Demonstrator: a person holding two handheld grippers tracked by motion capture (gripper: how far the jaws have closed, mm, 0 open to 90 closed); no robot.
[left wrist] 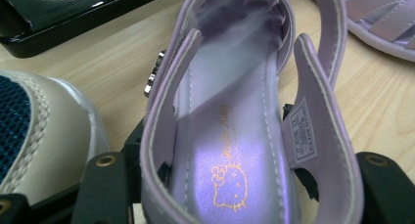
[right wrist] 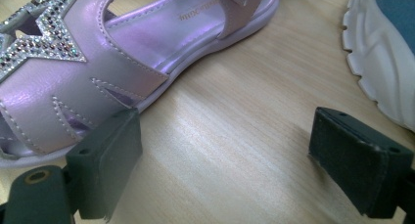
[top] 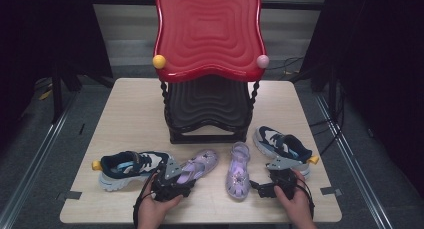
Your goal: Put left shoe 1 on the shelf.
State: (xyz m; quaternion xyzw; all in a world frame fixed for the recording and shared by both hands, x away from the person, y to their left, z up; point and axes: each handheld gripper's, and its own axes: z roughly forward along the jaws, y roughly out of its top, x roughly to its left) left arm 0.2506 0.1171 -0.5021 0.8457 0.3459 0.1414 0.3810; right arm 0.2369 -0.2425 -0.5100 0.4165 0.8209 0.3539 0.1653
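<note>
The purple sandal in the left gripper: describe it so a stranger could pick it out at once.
In front of the red and black shoe rack, four shoes lie in a row on the table. The sandal is second from the left, its heel between the left gripper jaws. Its twin lies untouched beside it.

Left tongs [top: 176, 181] clamped, right tongs [top: 256, 187] agape.

Light falls from above onto the pale worktop [top: 125, 119], bright at its middle, while the surroundings sink into near-black. The red tray [top: 207, 31] carries soft glare along its ridges. In the left gripper view, a sheen streaks the lilac sandal [left wrist: 235, 136], and the near edges blur. The right gripper view is sharper, with soft shadows under its jaws.
</note>
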